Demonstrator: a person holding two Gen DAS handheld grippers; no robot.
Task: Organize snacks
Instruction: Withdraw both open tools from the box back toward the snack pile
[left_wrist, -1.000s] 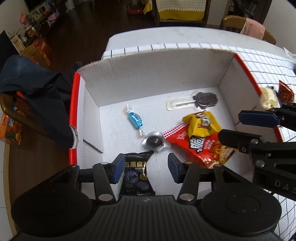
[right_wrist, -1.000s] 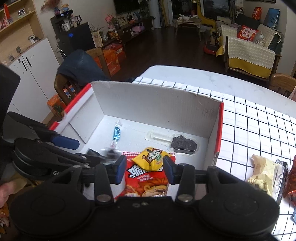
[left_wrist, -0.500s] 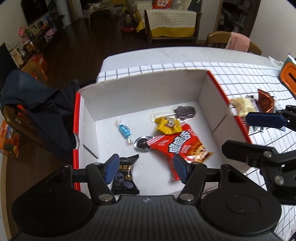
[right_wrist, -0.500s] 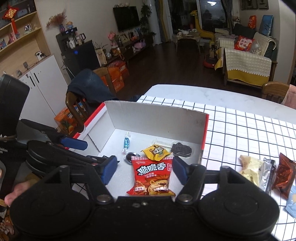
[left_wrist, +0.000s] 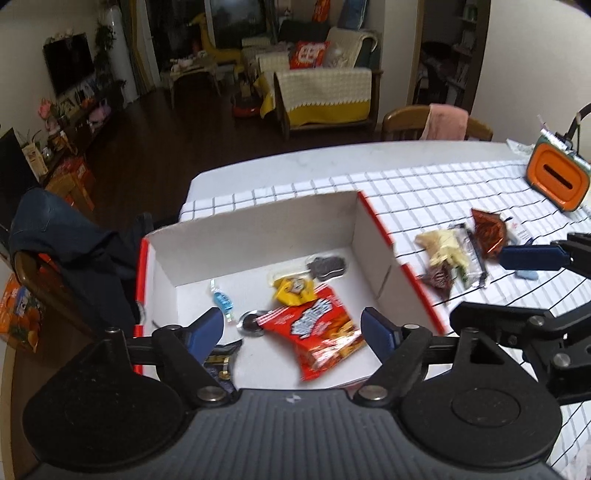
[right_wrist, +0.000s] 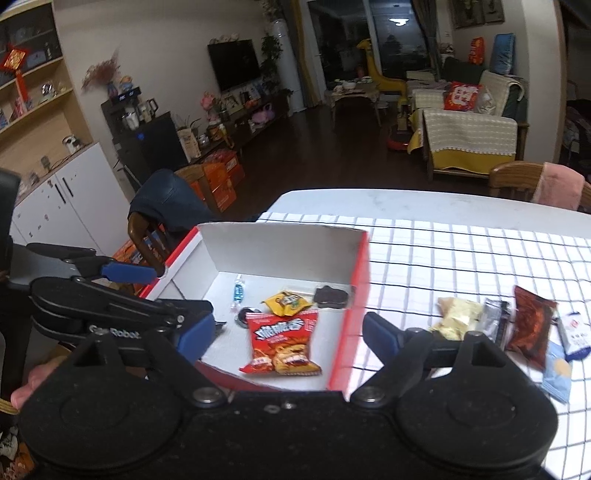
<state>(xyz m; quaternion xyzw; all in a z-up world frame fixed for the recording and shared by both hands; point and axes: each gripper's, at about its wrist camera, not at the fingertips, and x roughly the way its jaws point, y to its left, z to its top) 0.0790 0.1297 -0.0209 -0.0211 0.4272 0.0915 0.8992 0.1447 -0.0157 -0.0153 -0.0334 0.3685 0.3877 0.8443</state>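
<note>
Both tools just let go and pulled up and back from the box. A second ago the left tool sat low over the dark sesame-candy packet and the right tool was nearly closed around the red chip bag. Now both sets of jaws are wide and opening further, nothing gripped between the pads. Both snacks lie loose on the box floor.

Read: two drops done, next pickup comes from the loose pile.

White cardboard box with red rims sits ahead of both tools, open top. Inside, besides those two:
- yellow wrapped snack just beyond the chip bag, touching its top edge
- blue twist-wrap candy toward the left tool's side
- small round dark sweet at the bag's top left corner
- dark cookie lollipop in clear wrap near the far wall

Still unsorted on the checked bench cloth, to the right tool's right: pale yellow packet, silver wrapper, dark red packet, light blue packets.
</note>
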